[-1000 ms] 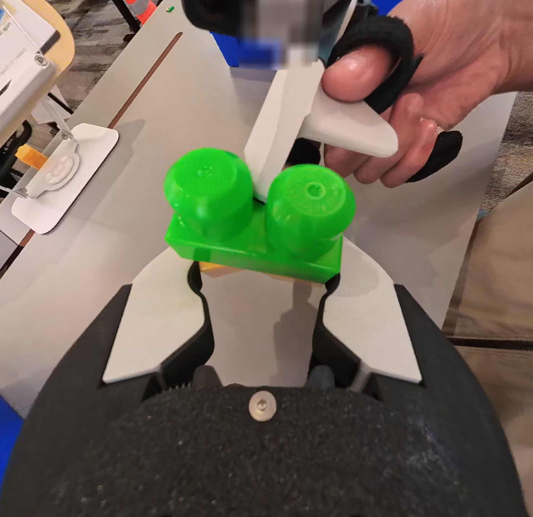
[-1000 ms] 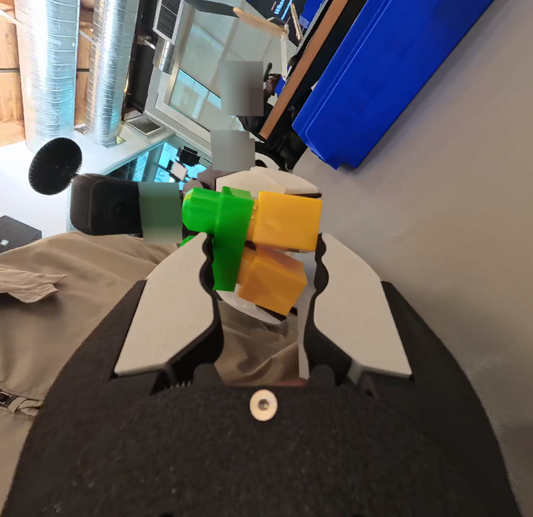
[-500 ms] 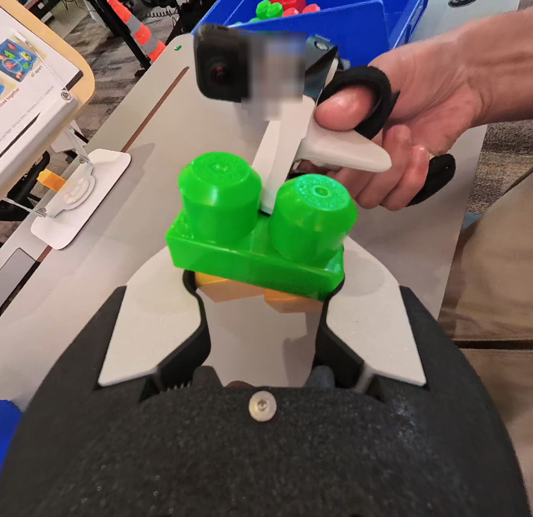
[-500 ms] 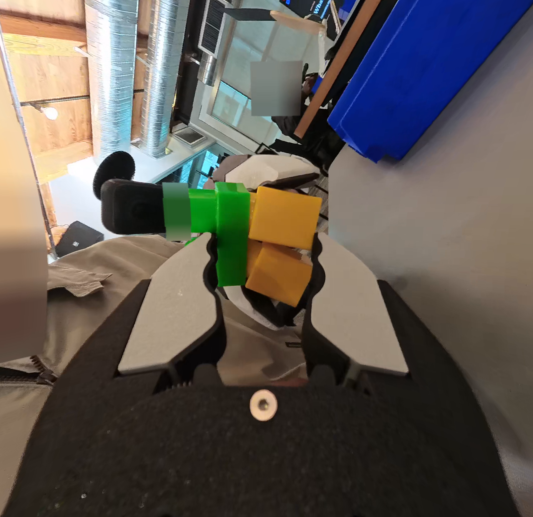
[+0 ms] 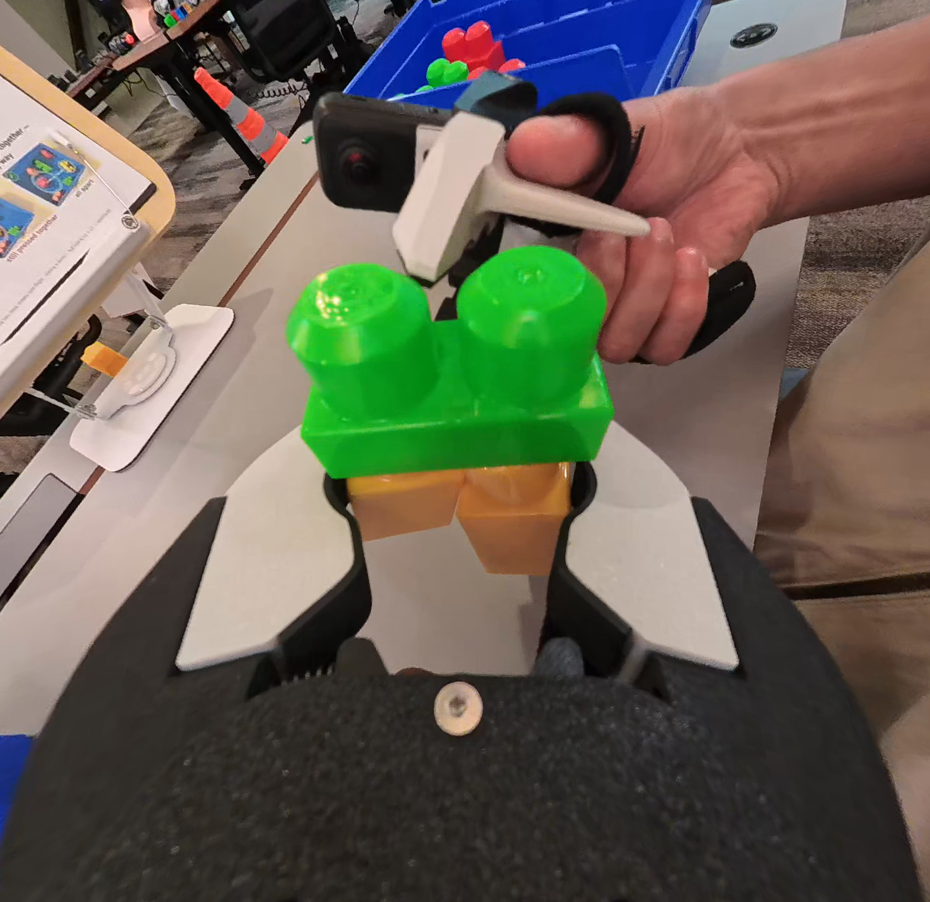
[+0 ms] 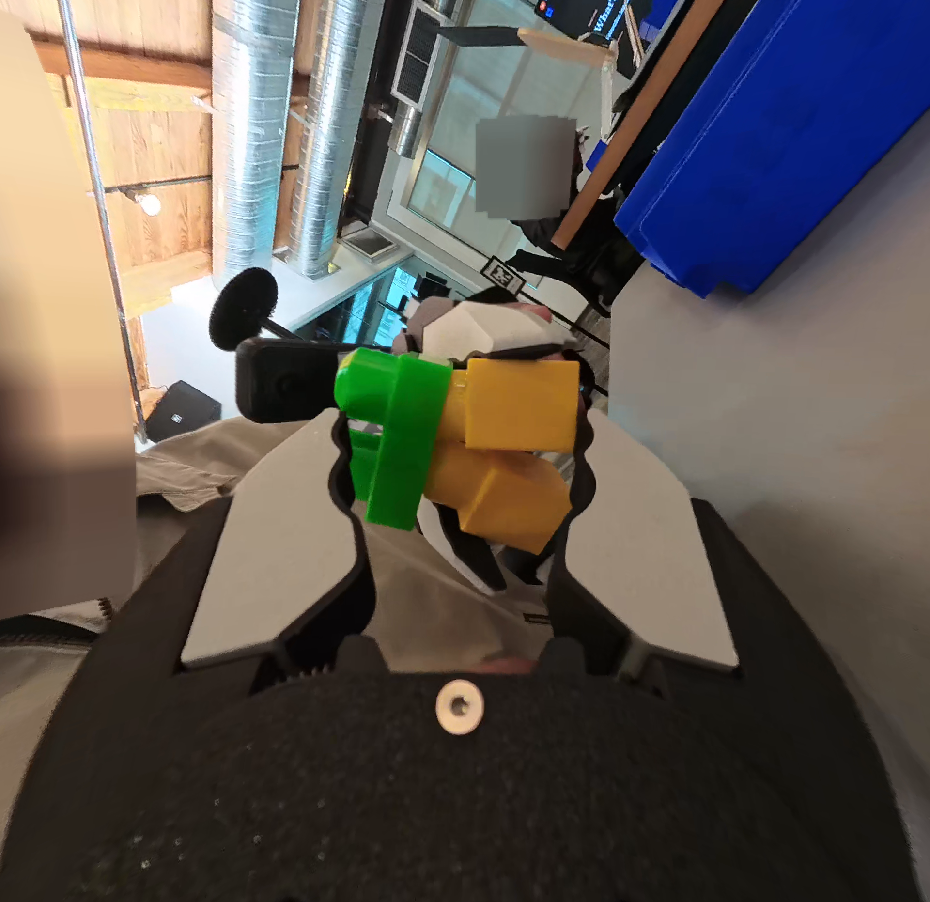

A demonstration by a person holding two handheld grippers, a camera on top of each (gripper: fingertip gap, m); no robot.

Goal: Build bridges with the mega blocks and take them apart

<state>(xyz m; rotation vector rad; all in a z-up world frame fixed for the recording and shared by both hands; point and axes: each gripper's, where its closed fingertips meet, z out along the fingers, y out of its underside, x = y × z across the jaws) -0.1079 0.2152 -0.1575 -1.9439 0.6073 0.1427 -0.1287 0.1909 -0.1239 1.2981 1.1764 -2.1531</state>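
A small bridge is held in the air: a green two-stud block (image 5: 453, 440) sits across two yellow blocks (image 5: 513, 525). My left gripper (image 5: 458, 480) is shut on it, its fingertips pinching the yellow blocks from both sides just under the green block. In the right wrist view the bridge lies sideways, the green block (image 6: 402, 445) to the left and the yellow blocks (image 6: 518, 410) to the right. My right gripper (image 6: 460, 440) is open with its fingers either side of the bridge. In the left wrist view one white finger of the right gripper (image 5: 433, 213) hangs just behind and above the studs.
A blue bin (image 5: 654, 37) with red and green blocks stands at the far end of the grey table (image 5: 704, 425). It also shows in the right wrist view (image 6: 780, 148). A stand with a picture sheet (image 5: 60, 213) and its white base (image 5: 151, 389) are at left. A hand (image 5: 704, 183) holds the right gripper. Only a small space, under 4 cm, lies between the two pairs of fingers.
The right gripper's jaws have widened, and its finger has come out from between the green studs and risen above them. The left gripper has tilted up, bringing the bridge closer.
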